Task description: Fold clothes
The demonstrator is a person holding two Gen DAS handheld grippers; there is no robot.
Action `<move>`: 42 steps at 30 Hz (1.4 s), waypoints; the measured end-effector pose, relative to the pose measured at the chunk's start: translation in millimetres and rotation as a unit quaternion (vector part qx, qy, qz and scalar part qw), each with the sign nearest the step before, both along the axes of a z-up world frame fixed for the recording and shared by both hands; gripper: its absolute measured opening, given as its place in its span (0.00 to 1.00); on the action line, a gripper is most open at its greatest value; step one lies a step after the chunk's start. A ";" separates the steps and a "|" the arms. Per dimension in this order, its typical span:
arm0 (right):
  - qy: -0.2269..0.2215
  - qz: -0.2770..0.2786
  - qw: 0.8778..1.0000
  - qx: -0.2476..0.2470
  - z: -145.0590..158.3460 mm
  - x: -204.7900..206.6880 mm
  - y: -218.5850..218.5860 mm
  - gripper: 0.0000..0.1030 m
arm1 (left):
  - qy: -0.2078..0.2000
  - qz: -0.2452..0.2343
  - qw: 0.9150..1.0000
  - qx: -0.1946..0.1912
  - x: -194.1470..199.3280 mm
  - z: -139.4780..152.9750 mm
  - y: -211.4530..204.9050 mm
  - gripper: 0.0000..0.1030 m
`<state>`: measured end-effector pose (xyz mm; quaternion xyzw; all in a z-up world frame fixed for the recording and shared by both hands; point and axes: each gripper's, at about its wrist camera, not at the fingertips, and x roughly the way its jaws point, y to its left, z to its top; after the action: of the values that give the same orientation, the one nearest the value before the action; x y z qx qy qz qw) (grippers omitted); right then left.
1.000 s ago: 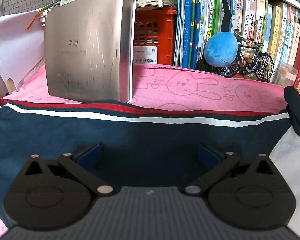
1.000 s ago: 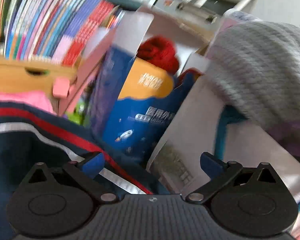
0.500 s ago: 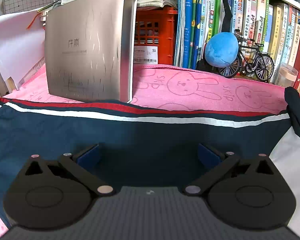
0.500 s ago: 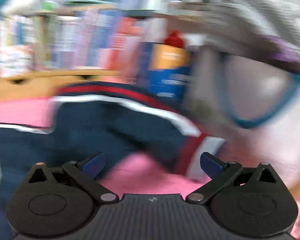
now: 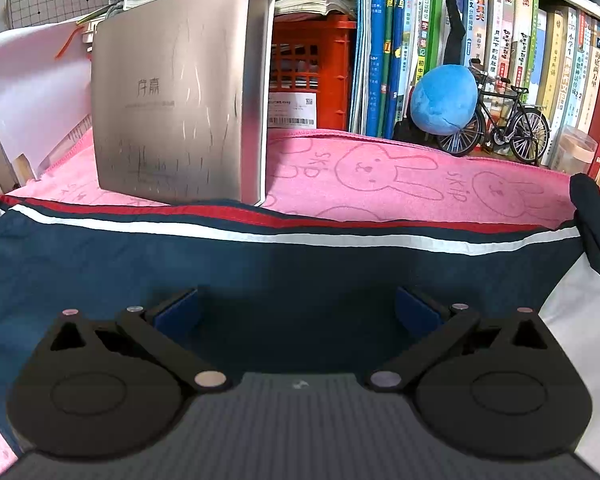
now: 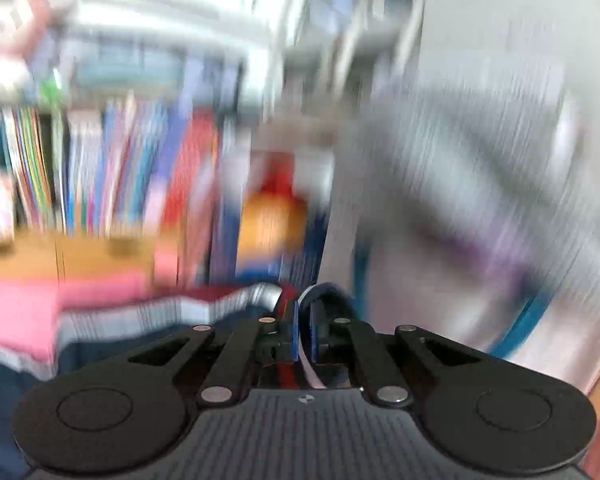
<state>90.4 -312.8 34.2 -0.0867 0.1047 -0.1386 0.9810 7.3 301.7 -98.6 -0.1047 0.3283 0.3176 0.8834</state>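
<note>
A navy garment (image 5: 260, 276) with red and white stripes along its far edge lies flat on a pink rabbit-print towel (image 5: 400, 184). My left gripper (image 5: 296, 312) hovers low over the navy cloth, open, with nothing between its blue pads (image 5: 176, 312). In the blurred right wrist view, my right gripper (image 6: 304, 332) is shut on a fold of the same garment (image 6: 320, 300), whose striped edge (image 6: 172, 312) trails off to the left. A white panel of the garment (image 5: 580, 312) shows at the right.
A silver box (image 5: 180, 116) stands on the towel just beyond the garment. Behind it are an orange crate (image 5: 312, 68), a row of books (image 5: 400, 40), a blue plush (image 5: 444, 100) and a model bicycle (image 5: 508, 124). A grey knitted fabric (image 6: 480, 180) fills the right of the right wrist view.
My right gripper has closed from wide open onto a fold of the garment, and its view has swung quickly. The left gripper has stayed still and open.
</note>
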 end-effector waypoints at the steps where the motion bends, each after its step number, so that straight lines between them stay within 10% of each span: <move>1: -0.025 0.002 1.000 -0.019 22.0 -8.2 2.7 0.07 | 0.000 0.000 1.000 -0.001 -0.2 0.1 0.2 1.00; 7: -0.034 -0.023 0.999 -0.016 71.0 5.4 -16.9 0.09 | -0.001 0.000 1.000 -0.002 -0.5 0.4 0.5 1.00; 12: 0.076 0.104 0.991 0.035 0.5 10.5 3.5 0.28 | -0.001 0.000 1.000 -0.002 -0.4 0.6 0.8 1.00; 17: 0.208 0.199 0.955 0.076 -89.5 35.3 54.9 0.33 | -0.001 0.000 1.000 -0.001 -0.4 0.4 0.4 1.00; 27: 0.221 0.073 0.970 0.075 -123.5 102.2 50.4 0.51 | -0.005 0.002 1.000 -0.006 -4.4 1.0 -1.3 1.00; 29: 0.223 0.048 0.971 0.075 -130.3 115.6 49.5 0.67 | -0.004 -0.003 1.000 -0.010 -15.4 4.2 -4.2 1.00; 32: 0.194 0.102 0.971 0.094 -119.1 87.8 61.2 0.87 | -0.020 -0.032 0.999 -0.025 -48.2 13.3 -13.4 1.00; 37: 0.173 0.181 0.960 0.122 -100.7 48.0 88.3 0.89 | -0.093 -0.056 0.992 -0.059 -144.0 36.0 -19.5 1.00; 42: 0.167 0.239 0.948 0.125 -85.0 19.1 123.4 0.92 | -0.082 0.080 0.993 0.009 -192.0 47.1 28.8 1.00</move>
<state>109.5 -189.4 -50.8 -0.0080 0.2600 0.1310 0.9566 -184.7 330.5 -51.5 -0.1480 0.2427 0.3809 0.8799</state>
